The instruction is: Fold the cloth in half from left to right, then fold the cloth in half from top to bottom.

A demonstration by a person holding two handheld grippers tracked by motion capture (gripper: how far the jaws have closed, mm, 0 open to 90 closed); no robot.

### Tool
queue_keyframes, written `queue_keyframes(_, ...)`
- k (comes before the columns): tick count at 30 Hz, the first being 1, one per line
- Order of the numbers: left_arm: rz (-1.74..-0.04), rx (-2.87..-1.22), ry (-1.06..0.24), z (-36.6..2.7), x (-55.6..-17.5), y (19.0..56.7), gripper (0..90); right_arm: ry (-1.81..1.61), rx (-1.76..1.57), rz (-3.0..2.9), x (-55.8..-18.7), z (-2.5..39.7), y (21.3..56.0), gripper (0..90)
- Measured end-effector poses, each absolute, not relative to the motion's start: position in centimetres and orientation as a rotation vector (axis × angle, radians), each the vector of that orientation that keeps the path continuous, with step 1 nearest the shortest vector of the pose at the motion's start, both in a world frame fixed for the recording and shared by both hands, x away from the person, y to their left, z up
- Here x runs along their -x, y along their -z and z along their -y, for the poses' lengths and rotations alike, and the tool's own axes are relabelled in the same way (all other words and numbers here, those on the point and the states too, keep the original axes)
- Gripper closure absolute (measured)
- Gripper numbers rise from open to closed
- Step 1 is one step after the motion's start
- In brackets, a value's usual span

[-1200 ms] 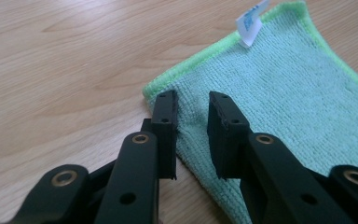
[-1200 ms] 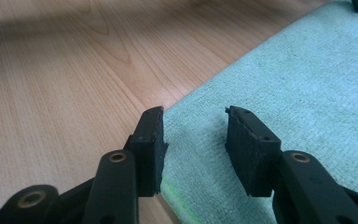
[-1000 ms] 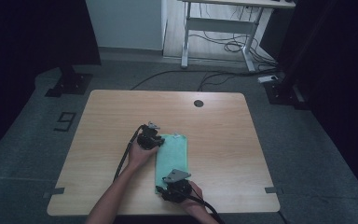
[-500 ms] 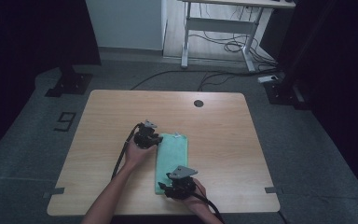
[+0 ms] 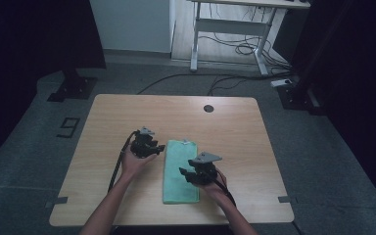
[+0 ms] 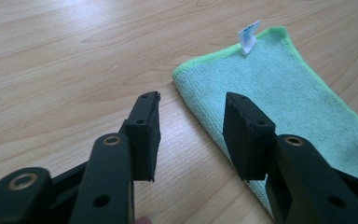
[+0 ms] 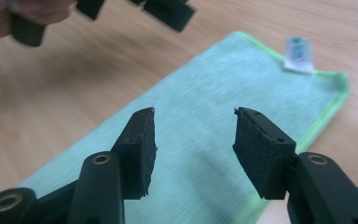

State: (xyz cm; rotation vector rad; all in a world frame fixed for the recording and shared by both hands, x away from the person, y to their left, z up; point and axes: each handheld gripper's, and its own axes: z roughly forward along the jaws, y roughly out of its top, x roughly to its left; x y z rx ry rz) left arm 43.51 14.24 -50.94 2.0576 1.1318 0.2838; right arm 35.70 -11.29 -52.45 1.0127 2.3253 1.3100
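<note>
I hold my left gripper (image 6: 191,116) with its jaws spread apart and empty, straddling the long left edge of the green cloth (image 6: 279,88) near its far corner. I judge this placement lets one jaw pass over the cloth and the other over bare wood, ready to pinch that edge. My right gripper (image 7: 193,128) also has its jaws parted and holds nothing; it hovers above the middle of the cloth, pointing along its length toward the white tag (image 7: 299,55) at the far hem.

The cloth lies flat as a narrow rectangle, apparently folded, near the centre of the table (image 5: 103,122), closer to my side, with its long axis running away from me.

The surface is pale wood grain, with a dark round hole (image 5: 208,108) near the far edge. Beyond stand a grey floor, loose cables (image 5: 235,49) and a white desk frame (image 5: 225,24); the surroundings are dark.
</note>
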Motion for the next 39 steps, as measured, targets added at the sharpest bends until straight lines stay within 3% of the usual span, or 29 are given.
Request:
queue_keyframes(15,-1.147,-2.038,-0.262,-13.8,-44.1,51.5,53.5,-1.281,-1.115,-2.287,-41.3,12.8,52.3,48.0)
queue_keyframes(39,-1.105,-2.062,-0.27,-12.4,-45.4,51.1,50.3,-1.272,-1.199,-2.247,-44.1,14.4,53.0,48.5)
